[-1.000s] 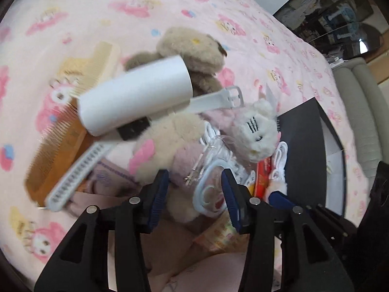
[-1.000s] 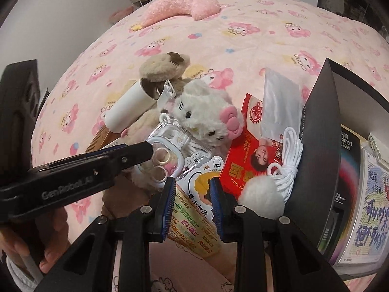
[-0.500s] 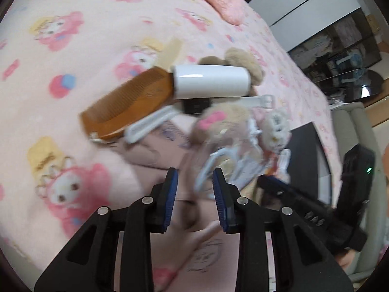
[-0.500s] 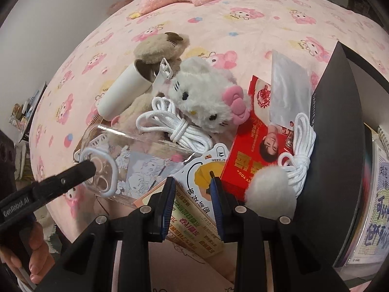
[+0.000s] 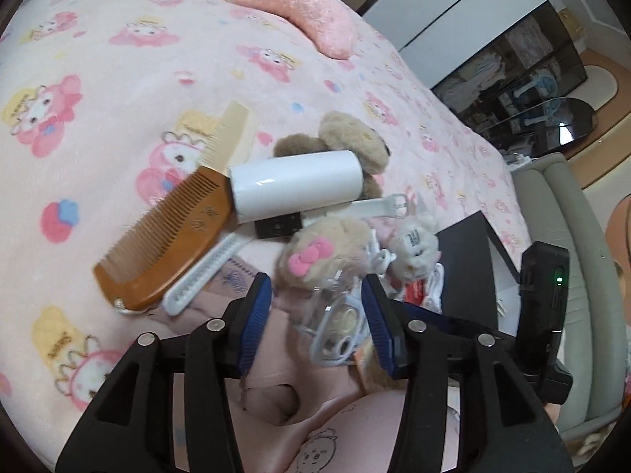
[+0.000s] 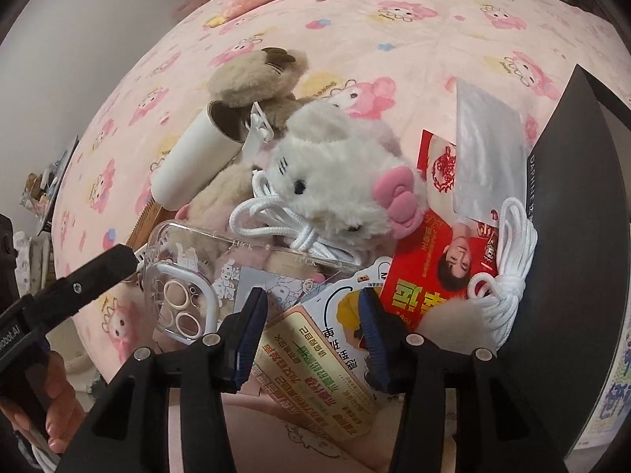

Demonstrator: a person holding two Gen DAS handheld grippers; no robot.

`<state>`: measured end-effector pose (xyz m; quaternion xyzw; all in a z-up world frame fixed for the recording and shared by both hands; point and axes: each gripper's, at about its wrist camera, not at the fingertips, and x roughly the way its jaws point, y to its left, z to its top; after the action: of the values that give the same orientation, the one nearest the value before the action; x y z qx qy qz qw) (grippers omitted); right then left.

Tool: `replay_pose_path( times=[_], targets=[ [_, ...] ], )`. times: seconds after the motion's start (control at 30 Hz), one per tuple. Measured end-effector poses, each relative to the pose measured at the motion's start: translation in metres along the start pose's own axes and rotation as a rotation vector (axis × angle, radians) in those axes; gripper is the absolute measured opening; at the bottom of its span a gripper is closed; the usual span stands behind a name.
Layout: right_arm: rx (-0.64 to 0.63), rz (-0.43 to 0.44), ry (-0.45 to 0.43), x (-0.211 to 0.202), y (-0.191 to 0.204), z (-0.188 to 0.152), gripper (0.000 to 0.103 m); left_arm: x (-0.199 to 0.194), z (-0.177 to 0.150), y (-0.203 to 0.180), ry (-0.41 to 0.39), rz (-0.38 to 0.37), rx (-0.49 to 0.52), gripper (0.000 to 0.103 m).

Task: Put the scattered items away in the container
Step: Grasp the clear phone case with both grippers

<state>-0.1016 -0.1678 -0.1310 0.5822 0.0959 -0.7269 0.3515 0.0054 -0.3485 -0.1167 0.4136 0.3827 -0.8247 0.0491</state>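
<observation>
Two hand-held grippers are in play. Nearest in my left wrist view, the left hand-held gripper point(image 5: 317, 321) has its jaws parted around the camera end of the clear phone case point(image 6: 205, 272); whether the pads actually touch it I cannot tell. In my right wrist view, the right hand-held gripper point(image 6: 311, 331) is released, jaws spread and empty above the printed leaflets point(image 6: 315, 358) at lower centre.

Handling, as I judge it: the phone case is light, thin, glossy and flexible, so it may slip or bow. I would take hold across the thicker camera-ring corner, not the flat back.

Mid frame, the case lies tilted on the pile, touching the white cord bundle point(image 6: 284, 220) and the white cat plush point(image 6: 335, 189). Behind them sit the white roller point(image 6: 193, 157) and the tan plush point(image 6: 252, 75); both are soft or light items. The wooden comb point(image 5: 169, 236) is stiff and lies flat on the bed point(image 5: 98, 39), left of centre.

At the right edge, the black container point(image 6: 572, 236) stands just beside the pile. Printed books or packets show inside it at lower right; the rest of its interior is hidden.
</observation>
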Motion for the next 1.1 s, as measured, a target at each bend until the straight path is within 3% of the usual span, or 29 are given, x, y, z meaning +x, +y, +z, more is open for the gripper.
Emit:
replay_pose_path(
  times=[0.07, 0.1, 0.23, 0.37, 0.43, 0.53, 0.6, 0.67, 0.8, 0.87, 0.9, 0.93, 1.0, 1.1],
  targets=[
    [-0.004, -0.005, 0.000, 0.002, 0.001, -0.001, 0.044, 0.018, 0.000, -0.002, 0.079, -0.033, 0.002, 0.051],
    [-0.009, -0.006, 0.000, 0.002, 0.003, -0.001, 0.046, 0.025, 0.000, -0.003, 0.101, -0.027, 0.009, 0.031],
    [-0.029, -0.006, -0.014, -0.004, 0.007, -0.002, 0.048, 0.008, -0.001, -0.008, 0.026, 0.010, 0.006, 0.025],
    [-0.019, 0.019, -0.055, -0.017, 0.006, -0.001, 0.048, -0.030, -0.009, 0.010, -0.080, 0.052, -0.065, 0.026],
    [-0.023, 0.057, -0.063, -0.020, 0.009, 0.001, 0.048, -0.030, -0.015, 0.019, -0.049, 0.069, -0.064, 0.026],
    [-0.035, 0.184, 0.016, -0.008, 0.015, 0.003, 0.050, -0.020, -0.024, 0.031, 0.002, 0.127, -0.071, 0.032],
    [-0.053, 0.158, 0.025, -0.002, 0.020, 0.002, 0.050, -0.018, -0.024, 0.036, -0.003, 0.118, -0.089, 0.045],
    [-0.067, 0.112, 0.016, -0.001, 0.024, 0.002, 0.050, -0.016, -0.024, 0.032, -0.015, 0.141, -0.067, 0.047],
    [-0.095, 0.018, -0.063, -0.012, 0.026, 0.002, 0.051, -0.010, -0.026, 0.023, 0.001, 0.136, -0.031, 0.047],
    [-0.102, -0.003, -0.070, -0.011, 0.020, 0.004, 0.057, -0.006, -0.027, 0.025, -0.010, 0.159, -0.048, 0.044],
    [-0.092, 0.006, -0.041, -0.005, 0.017, 0.007, 0.057, -0.006, -0.027, 0.027, -0.029, 0.183, -0.071, 0.032],
    [-0.089, 0.035, 0.000, 0.002, 0.014, 0.009, 0.057, -0.006, -0.026, 0.030, -0.044, 0.212, -0.096, 0.027],
    [-0.115, 0.040, 0.042, 0.011, 0.013, 0.011, 0.060, -0.010, -0.022, 0.033, -0.076, 0.261, -0.109, 0.025],
    [-0.167, 0.071, 0.023, 0.006, 0.024, 0.013, 0.060, -0.012, -0.019, 0.037, -0.050, 0.212, -0.108, 0.026]
  ],
)
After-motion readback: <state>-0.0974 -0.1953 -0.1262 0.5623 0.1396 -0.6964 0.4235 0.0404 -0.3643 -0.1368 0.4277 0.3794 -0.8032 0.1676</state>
